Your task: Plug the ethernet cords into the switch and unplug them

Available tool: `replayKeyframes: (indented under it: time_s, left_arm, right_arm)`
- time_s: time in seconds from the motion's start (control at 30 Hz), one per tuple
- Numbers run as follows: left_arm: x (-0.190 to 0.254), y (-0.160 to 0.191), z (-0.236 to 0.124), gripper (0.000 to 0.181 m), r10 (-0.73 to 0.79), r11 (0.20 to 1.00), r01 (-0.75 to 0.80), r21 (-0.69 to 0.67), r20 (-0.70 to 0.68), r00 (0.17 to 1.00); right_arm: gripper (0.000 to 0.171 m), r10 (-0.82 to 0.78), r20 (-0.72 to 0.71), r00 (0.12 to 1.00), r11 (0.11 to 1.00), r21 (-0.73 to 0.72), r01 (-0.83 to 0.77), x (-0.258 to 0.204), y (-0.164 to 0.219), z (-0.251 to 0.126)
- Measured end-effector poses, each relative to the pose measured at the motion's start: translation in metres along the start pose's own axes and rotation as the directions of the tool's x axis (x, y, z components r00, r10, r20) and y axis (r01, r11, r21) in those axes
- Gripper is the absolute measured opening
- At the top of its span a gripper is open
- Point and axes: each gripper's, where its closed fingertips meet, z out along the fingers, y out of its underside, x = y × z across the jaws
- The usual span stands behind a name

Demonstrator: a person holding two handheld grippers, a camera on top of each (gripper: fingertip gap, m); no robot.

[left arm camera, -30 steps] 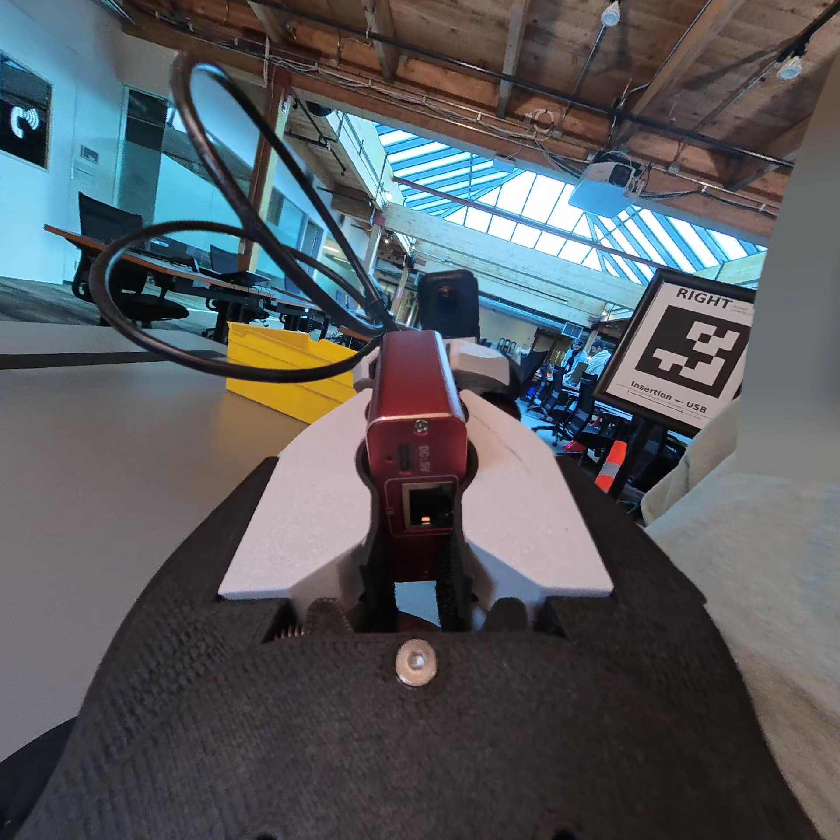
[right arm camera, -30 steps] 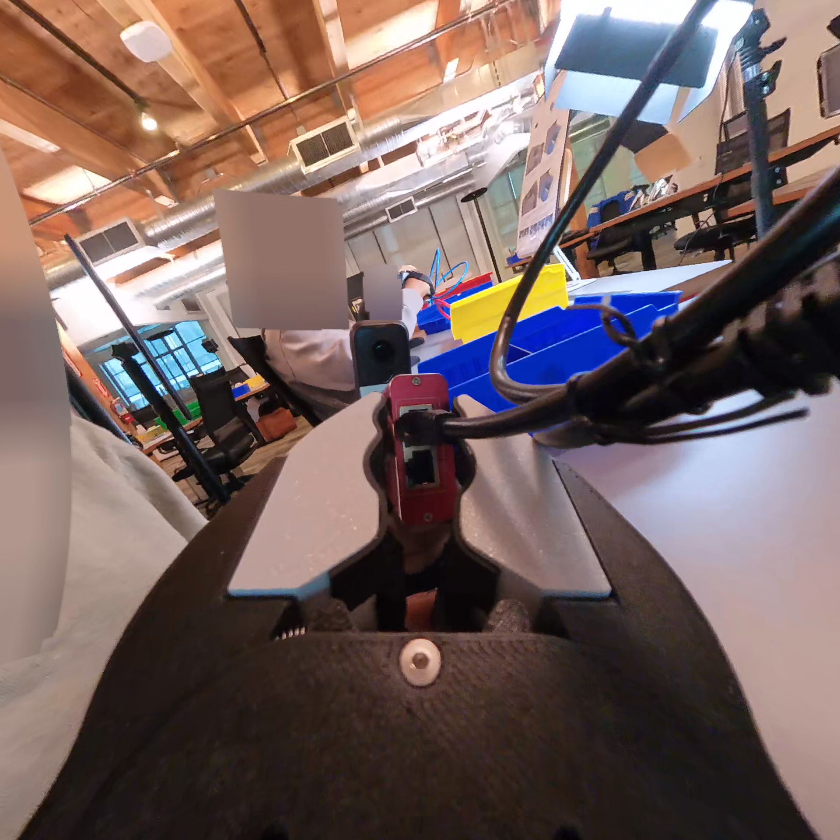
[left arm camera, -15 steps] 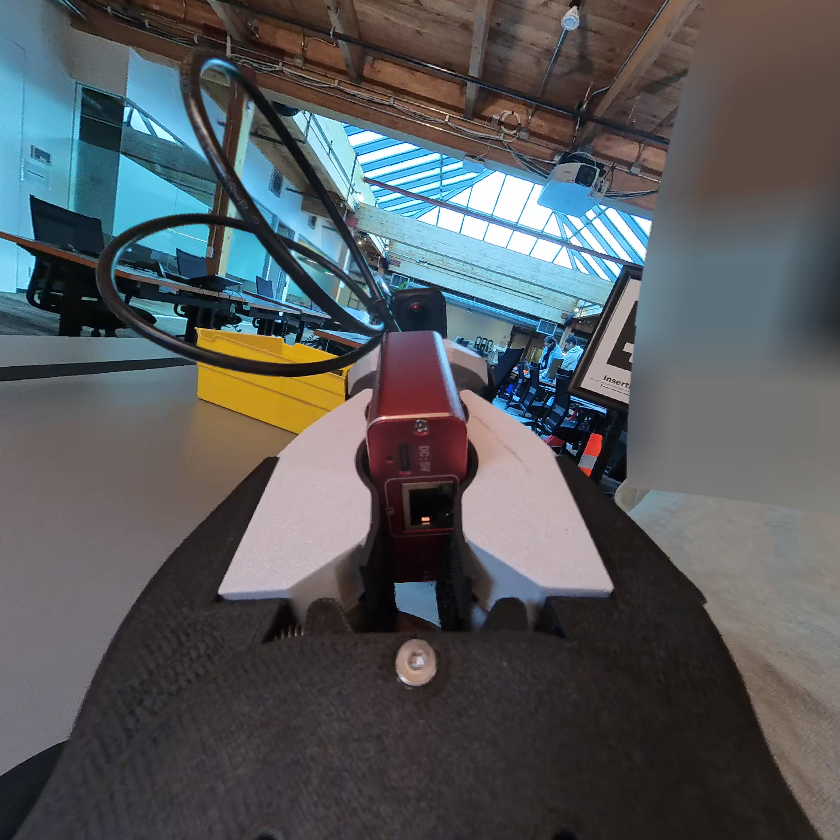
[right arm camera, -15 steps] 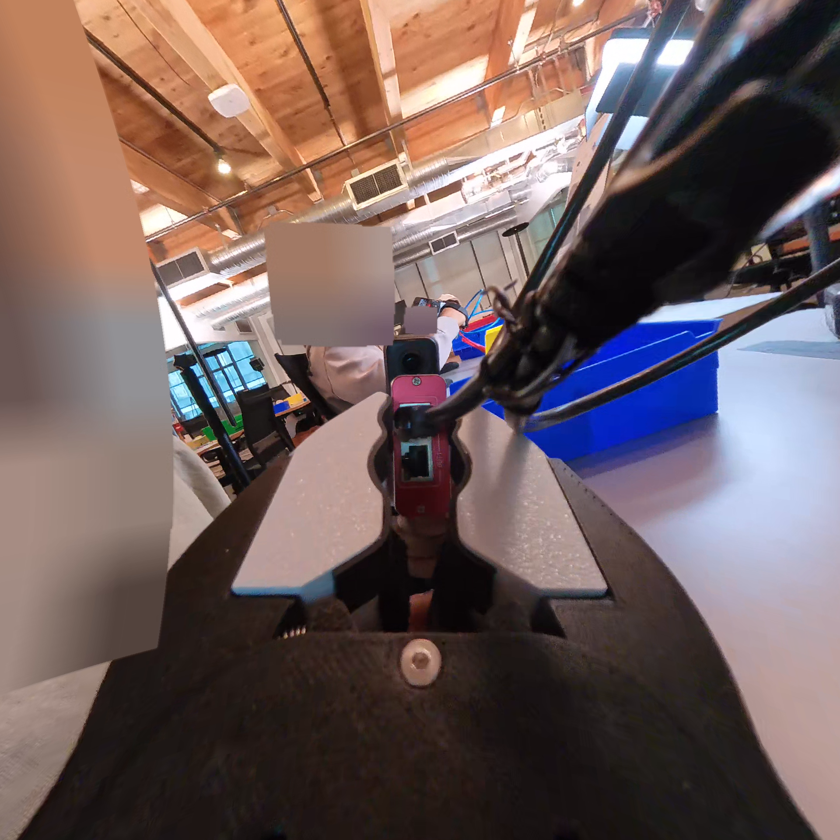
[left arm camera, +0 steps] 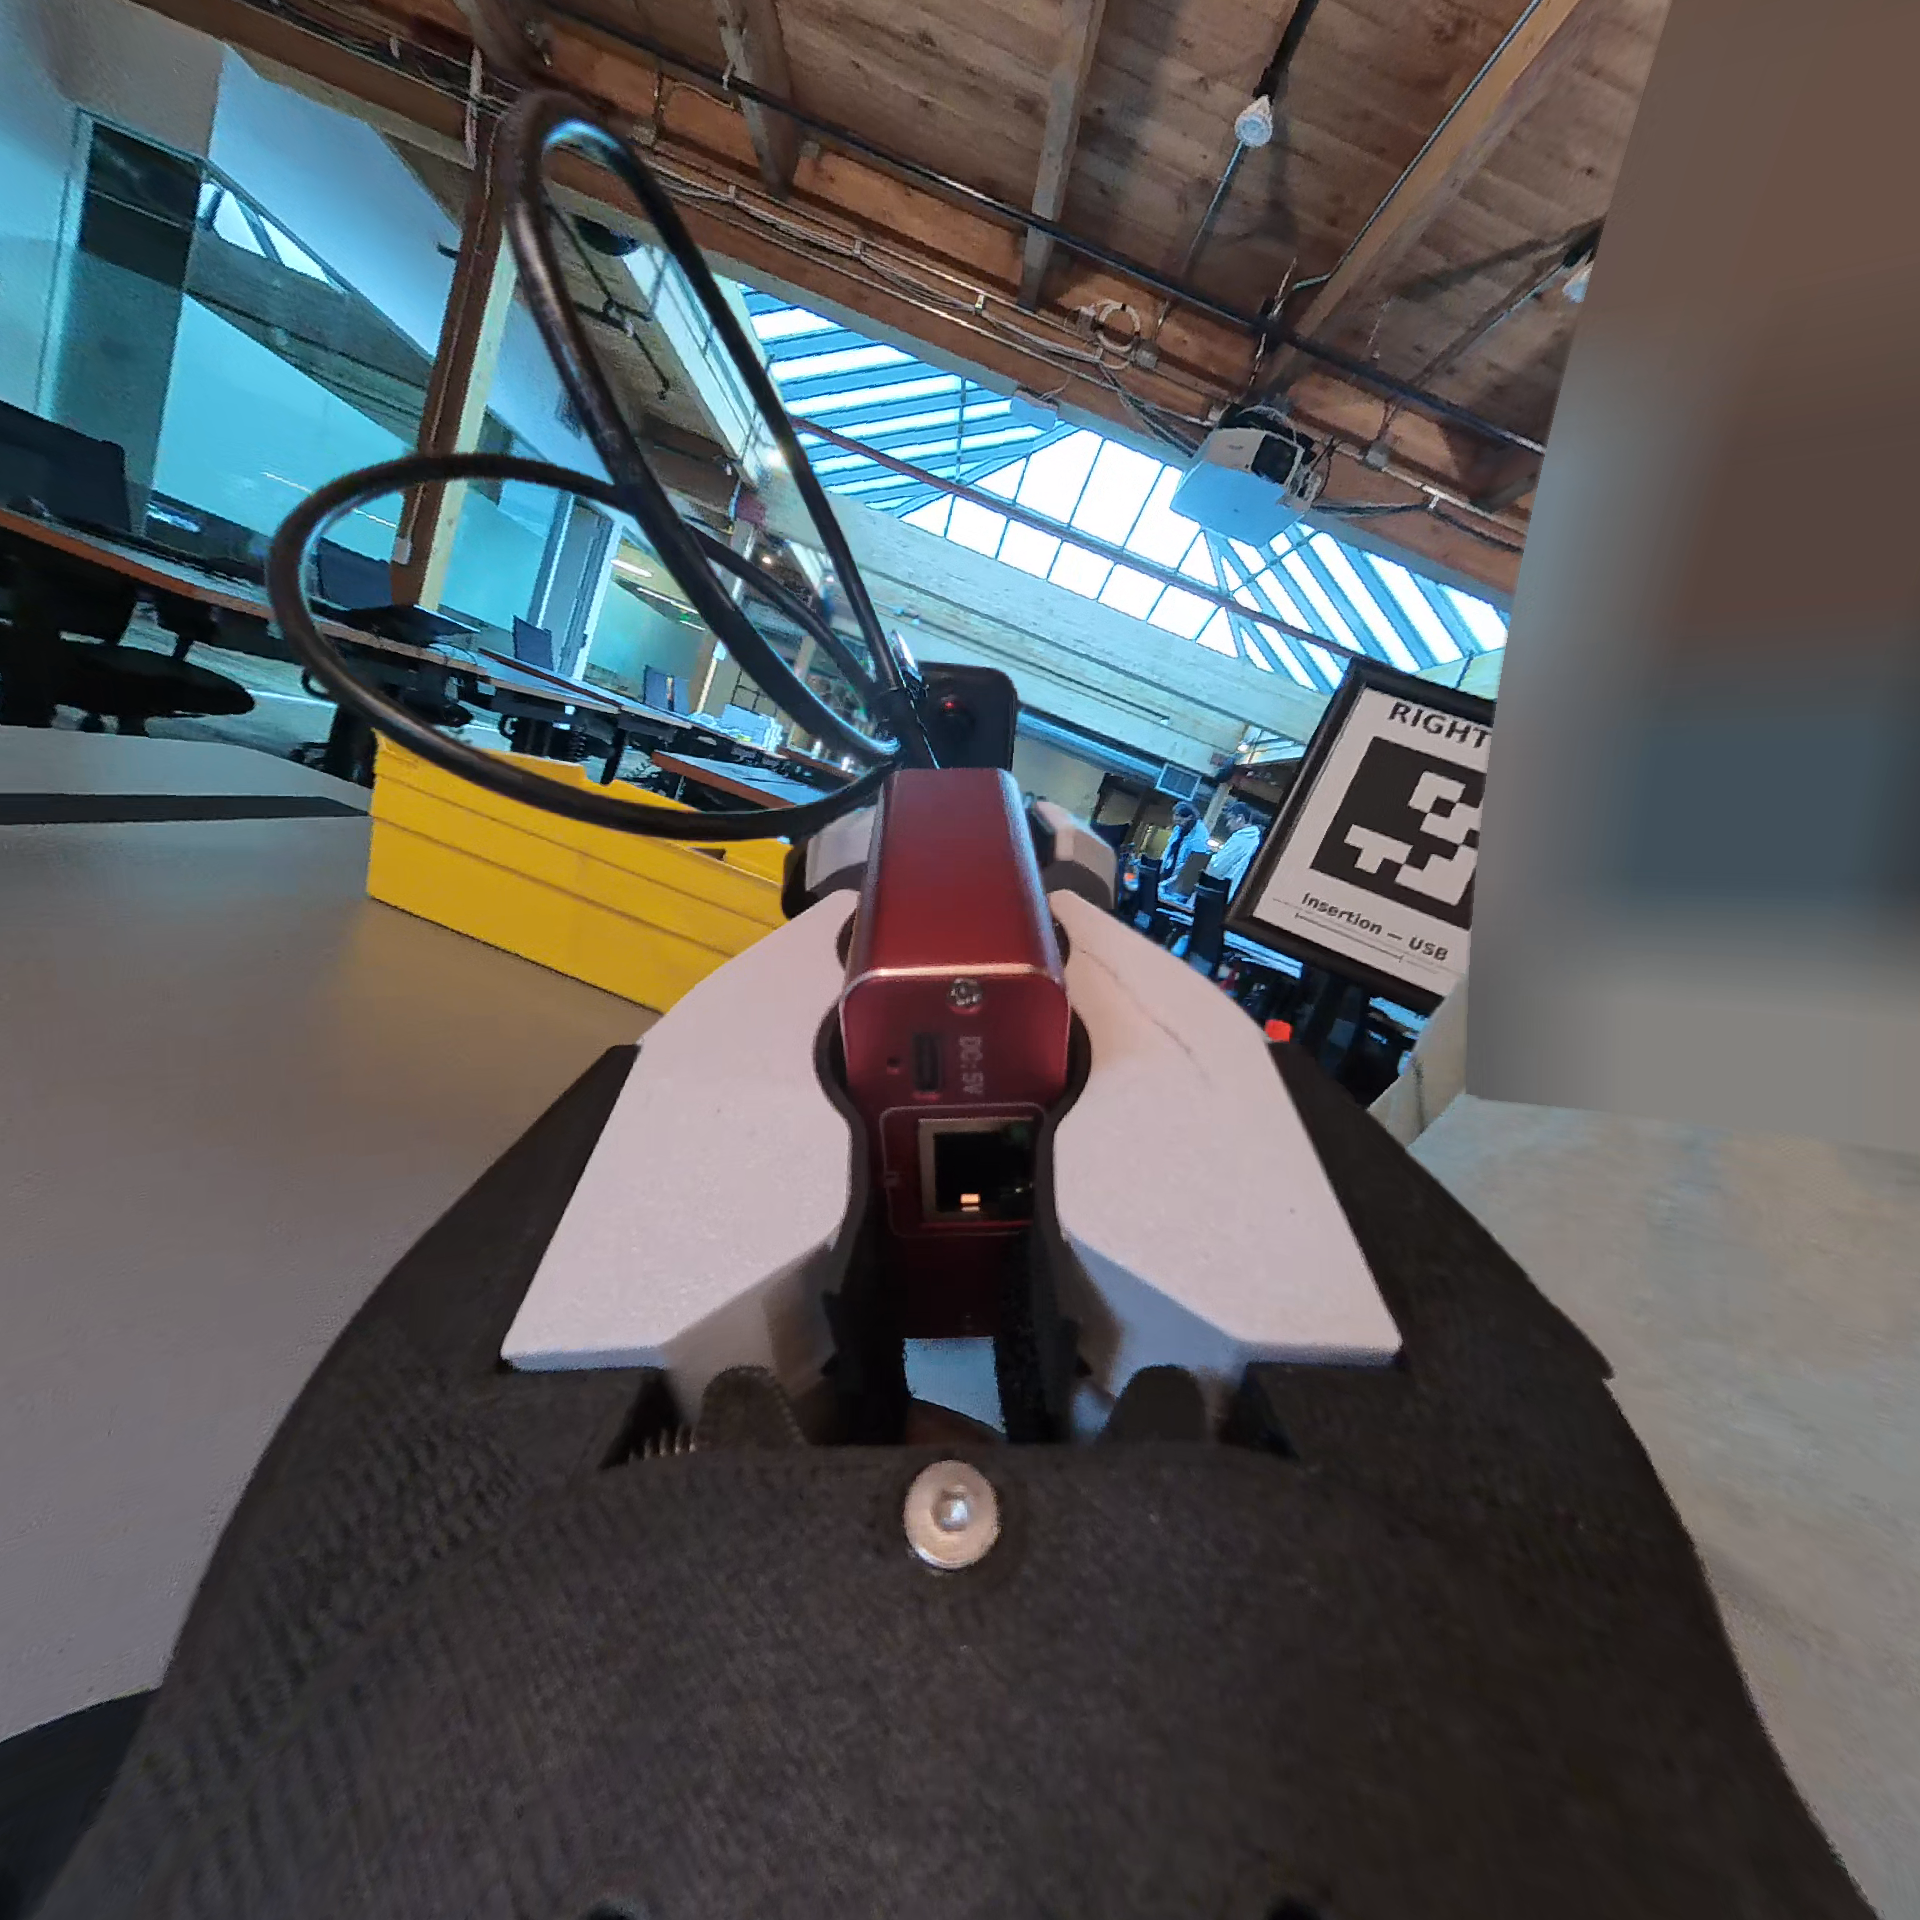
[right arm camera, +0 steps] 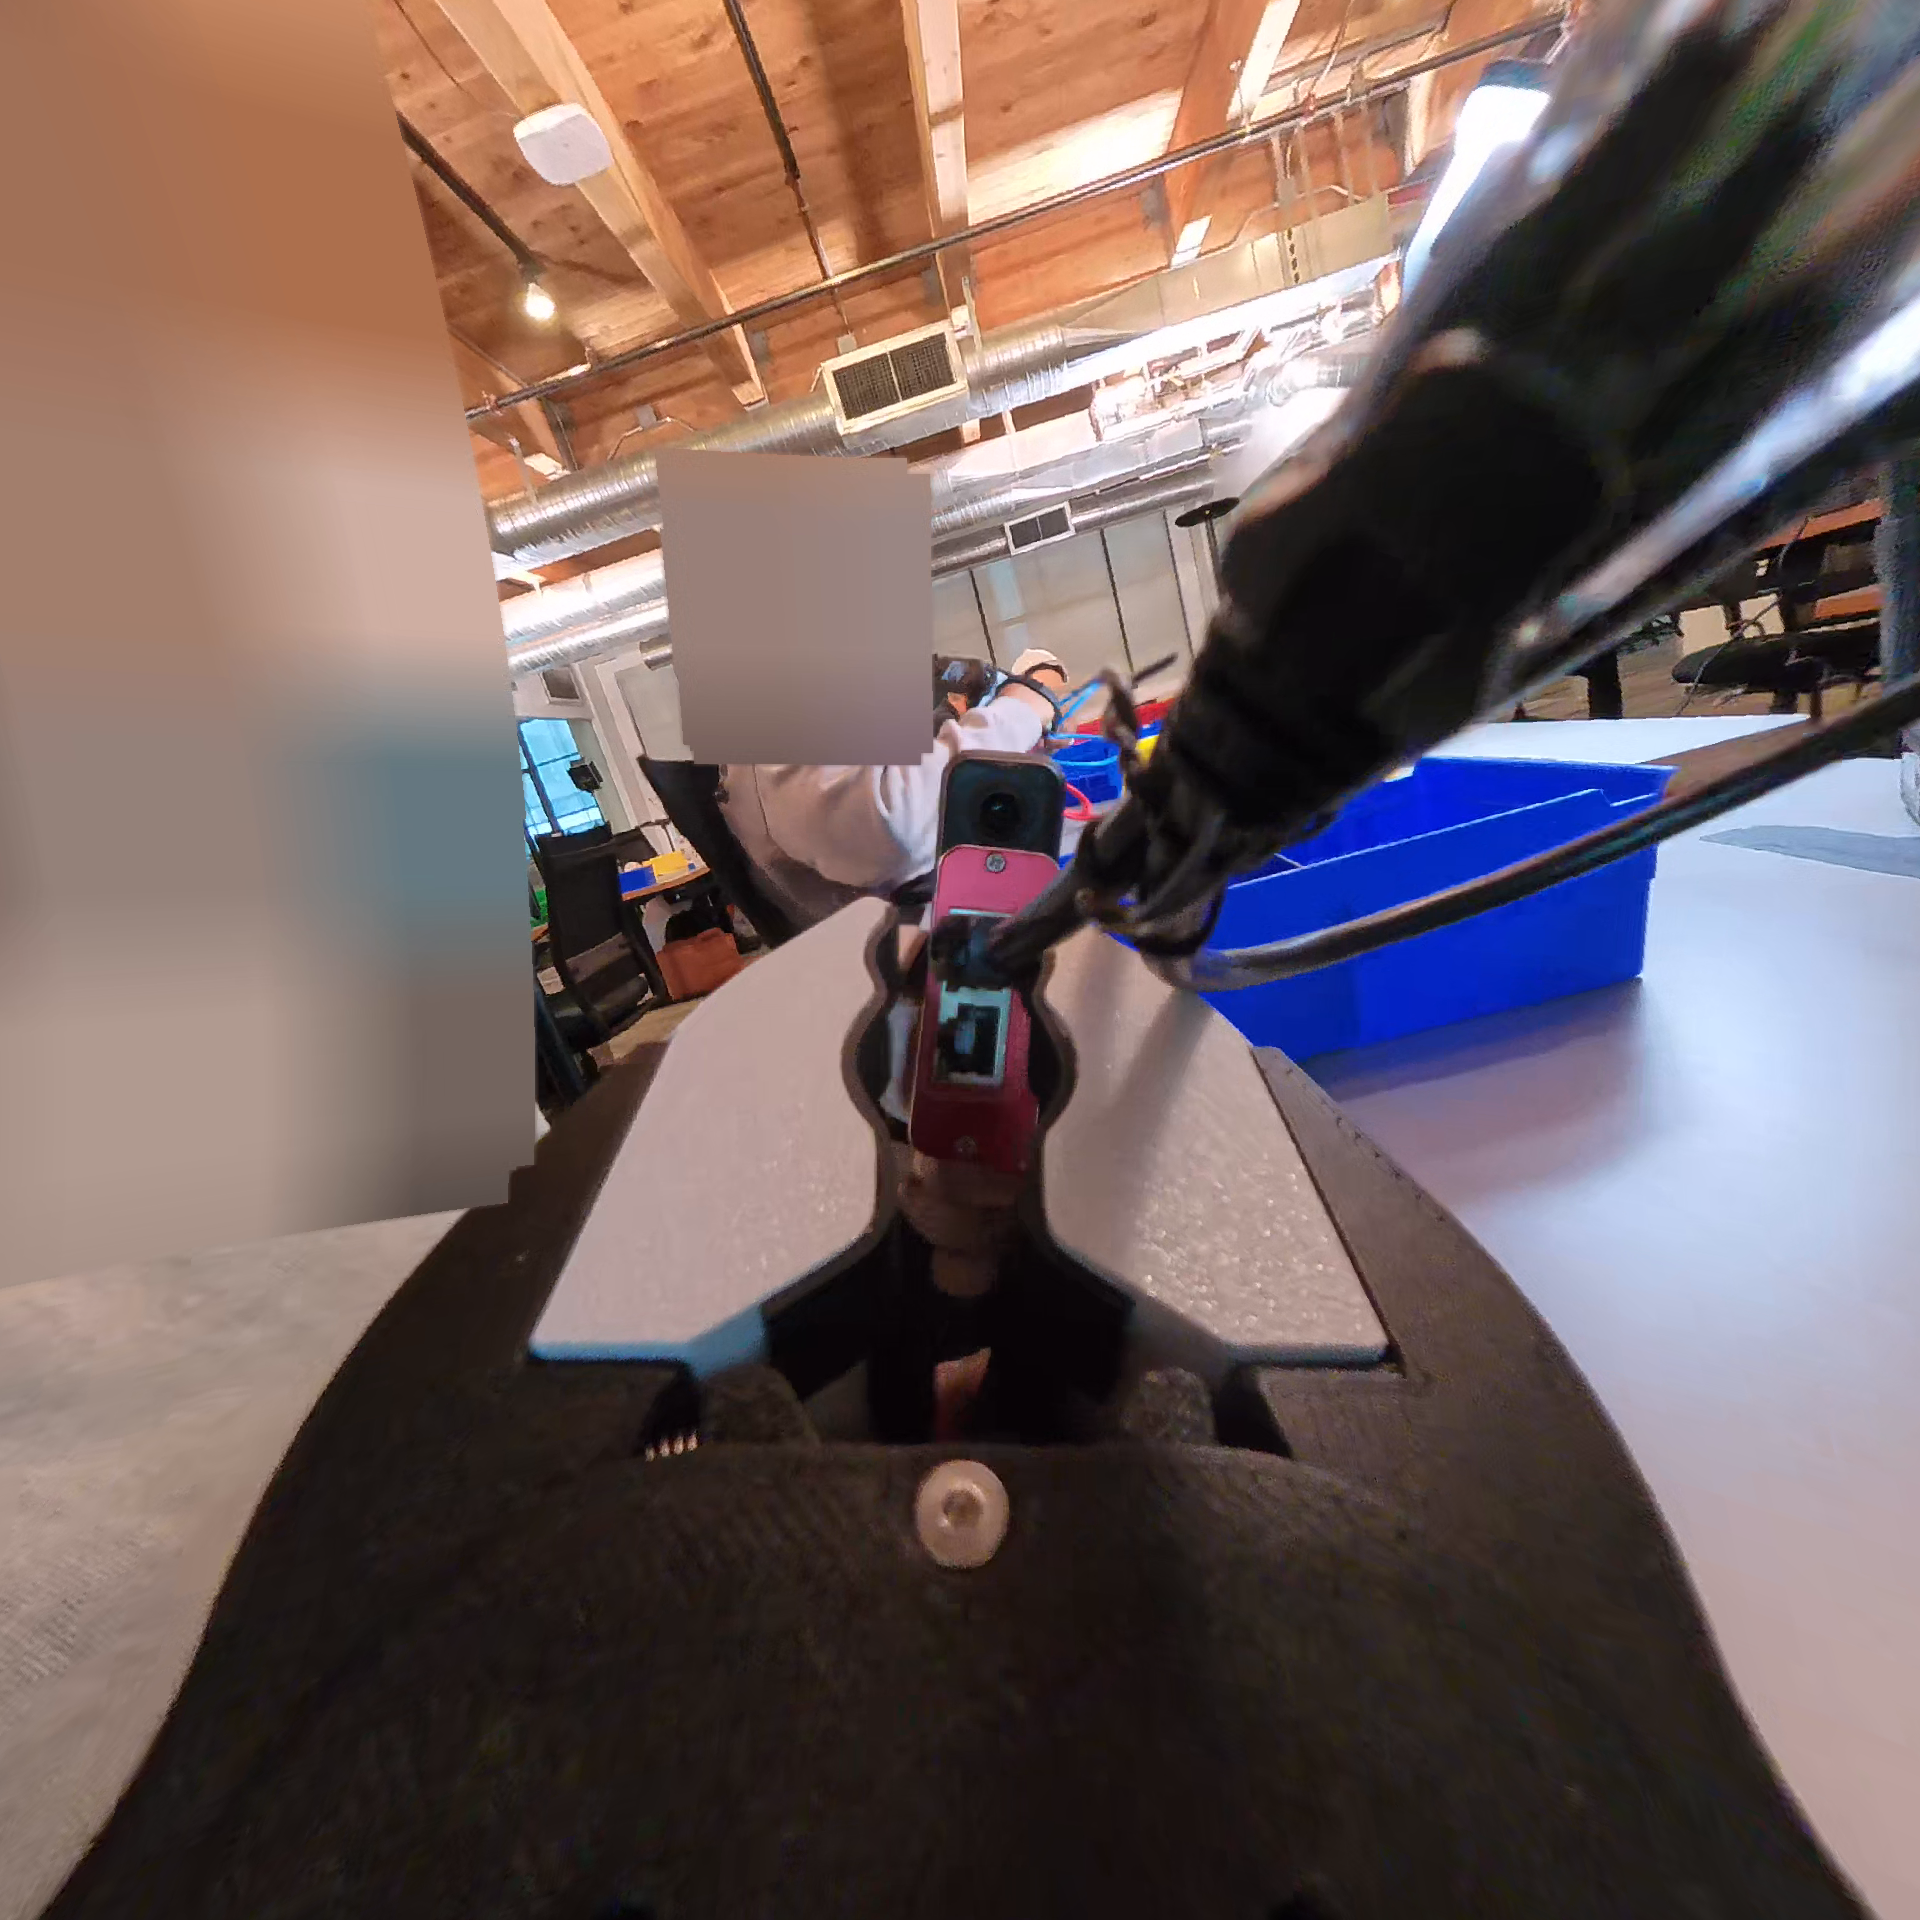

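A red switch (left arm camera: 956, 1039) is held level above the table between my two grippers, which face each other. My left gripper (left arm camera: 951, 914) is shut on the end with an empty port. My right gripper (right arm camera: 966, 935) is shut on the other end of the switch (right arm camera: 987, 873), which looks slightly tilted. A black ethernet cord's plug (right arm camera: 961, 951) sits in the upper port there, and the lower port is empty. The cord (right arm camera: 1403, 644) rises past the right lens, blurred. In the left wrist view it loops (left arm camera: 289, 592) above the switch.
A grey table (left arm camera: 208, 1039) lies below. A yellow bin (left arm camera: 540, 862) stands behind on the left. A blue bin (right arm camera: 1455, 904) stands to the right. A framed marker sign (left arm camera: 1382, 831) stands at the right. A person in white (right arm camera: 831, 821) works beyond. My left and right fingertips are right by each other.
Both grippers stay shut on the switch. The pair has turned, so the background has shifted. The cord bundle has come closer to the right lens, and the switch now looks tilted there.
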Motion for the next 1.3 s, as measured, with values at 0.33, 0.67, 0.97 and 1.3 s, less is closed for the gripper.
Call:
replayKeyframes:
  time_s: [0.33, 0.67, 0.97, 1.3]
  left_arm:
    - [0.002, 0.003, 0.001, 0.029, 0.01, 1.0, -0.01, -0.019, -0.009, 1.0]
    - [-0.01, 0.011, 0.005, 0.03, 0.315, 0.948, -0.3, -0.109, 0.17, 0.934]
    - [0.0, 0.004, 0.009, 0.03, 0.189, 0.982, -0.187, -0.026, 0.09, 0.978]
    - [0.004, -0.001, 0.013, 0.03, 0.031, 0.998, -0.032, 0.053, 0.025, 0.999]
  right_arm:
    - [0.018, -0.061, -0.024, 0.998, 0.997, -0.048, 0.06, 0.001, 0.004, -0.007]
    - [0.018, -0.231, -0.16, 0.96, 0.973, -0.064, 0.224, 0.012, 0.005, -0.013]
    - [0.016, -0.313, -0.215, 0.925, 0.949, -0.026, 0.315, 0.003, -0.006, -0.01]
    - [0.017, -0.436, -0.302, 0.848, 0.898, -0.092, 0.429, -0.001, -0.011, -0.011]
